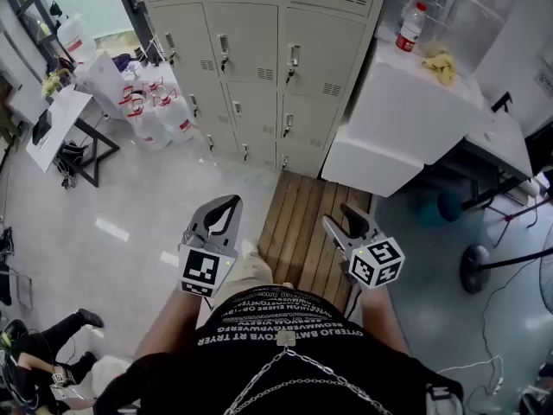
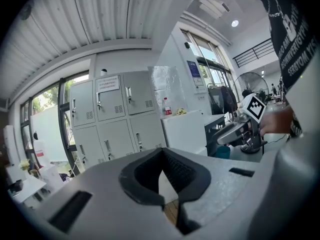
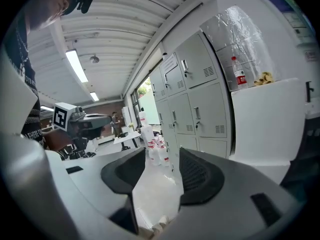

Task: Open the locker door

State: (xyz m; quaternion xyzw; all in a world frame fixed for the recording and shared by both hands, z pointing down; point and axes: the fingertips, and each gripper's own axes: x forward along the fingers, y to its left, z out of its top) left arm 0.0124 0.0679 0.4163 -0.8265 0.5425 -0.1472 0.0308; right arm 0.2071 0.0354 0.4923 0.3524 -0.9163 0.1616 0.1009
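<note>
The lockers (image 1: 259, 67) stand well ahead of both grippers. Their doors are grey and all shut, each with a small handle and a vent. The left gripper (image 1: 230, 202) is closed on nothing; the right gripper (image 1: 342, 217) has its jaws apart and is also empty. A wood mat (image 1: 302, 223) runs from between them to the lockers. Ahead-left of the left gripper stand red-labelled jugs (image 1: 160, 115). Ahead-right of the right one, a red-capped bottle (image 1: 410, 26) stands on a white cabinet (image 1: 406, 119) — contents unclear.
</note>
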